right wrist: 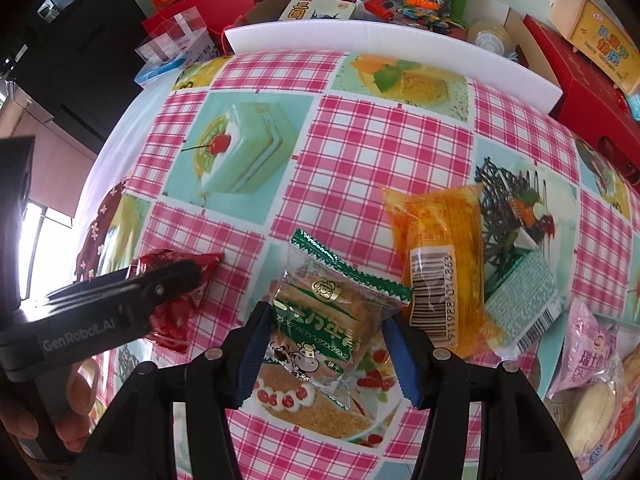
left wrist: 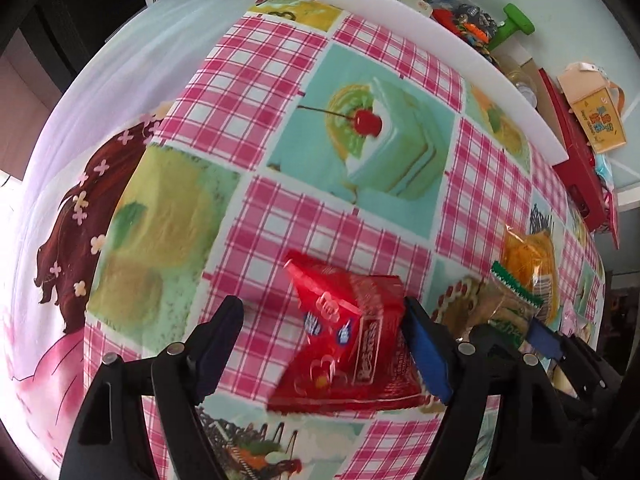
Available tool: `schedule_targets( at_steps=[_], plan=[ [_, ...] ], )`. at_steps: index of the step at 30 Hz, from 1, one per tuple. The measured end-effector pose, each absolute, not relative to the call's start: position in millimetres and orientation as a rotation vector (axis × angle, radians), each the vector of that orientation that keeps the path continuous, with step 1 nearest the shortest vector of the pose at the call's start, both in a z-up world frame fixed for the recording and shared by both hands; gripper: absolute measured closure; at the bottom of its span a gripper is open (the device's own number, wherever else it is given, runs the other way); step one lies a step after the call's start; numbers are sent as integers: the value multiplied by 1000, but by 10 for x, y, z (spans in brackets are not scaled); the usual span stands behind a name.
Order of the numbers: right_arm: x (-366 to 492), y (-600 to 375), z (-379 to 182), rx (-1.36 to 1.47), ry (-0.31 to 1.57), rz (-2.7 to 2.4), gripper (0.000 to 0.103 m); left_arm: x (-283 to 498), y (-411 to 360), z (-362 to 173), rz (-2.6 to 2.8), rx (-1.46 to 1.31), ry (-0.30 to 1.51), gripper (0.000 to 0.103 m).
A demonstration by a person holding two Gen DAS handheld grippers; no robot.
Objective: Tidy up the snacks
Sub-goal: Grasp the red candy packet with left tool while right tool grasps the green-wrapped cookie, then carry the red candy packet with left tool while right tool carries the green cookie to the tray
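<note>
The right gripper (right wrist: 326,350) clamps the light, crinkly green-and-clear biscuit packet (right wrist: 334,312) by its 2 side edges, at 9 o'clock from the orange wrapper (right wrist: 440,256), while the released left gripper (left wrist: 324,344) straddles the slippery red foil packet (left wrist: 344,332).

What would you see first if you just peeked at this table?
First the loud pink checked cloth with cake pictures, covering the whole table. Then the snacks near its front edge: a red packet between the left gripper's open jaws, and a green-edged biscuit pack pinched in the right gripper. An orange cake pack lies just right of the biscuits.
</note>
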State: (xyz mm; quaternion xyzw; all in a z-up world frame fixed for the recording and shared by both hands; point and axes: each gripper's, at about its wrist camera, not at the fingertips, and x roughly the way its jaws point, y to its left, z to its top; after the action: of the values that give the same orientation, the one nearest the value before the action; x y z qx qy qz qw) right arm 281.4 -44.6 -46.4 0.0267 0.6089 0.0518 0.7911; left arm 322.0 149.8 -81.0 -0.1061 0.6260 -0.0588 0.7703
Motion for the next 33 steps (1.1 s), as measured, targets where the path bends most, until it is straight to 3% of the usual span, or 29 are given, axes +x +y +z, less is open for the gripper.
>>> schedule_targets(
  at_steps=[2,3,4,5,16,25,33],
  plan=[
    [2774,-483,-460,66,1316,109,44,3071,1535,-814,-105,-214,1377,23],
    [2750,-502,-458,71,1319,110,44,3034,1524,-808,-109,-207,1375,28],
    [2728,-518,-457,77,1322,110,44,3001,1503,-795,-100,-218,1391,41],
    [2716,-524,-455,79,1325,110,44,2947,1484,-780,-104,-219,1390,43],
    [2429,-712,-275,101,1302,124,44,2487,1172,-331,-34,-285,1298,45],
    [1891,-1098,61,130,1155,103,44,1986,698,-43,-23,-346,1179,45],
    [1608,-1489,278,181,1025,4,44,2065,331,57,-54,-345,1114,45]
  ],
)
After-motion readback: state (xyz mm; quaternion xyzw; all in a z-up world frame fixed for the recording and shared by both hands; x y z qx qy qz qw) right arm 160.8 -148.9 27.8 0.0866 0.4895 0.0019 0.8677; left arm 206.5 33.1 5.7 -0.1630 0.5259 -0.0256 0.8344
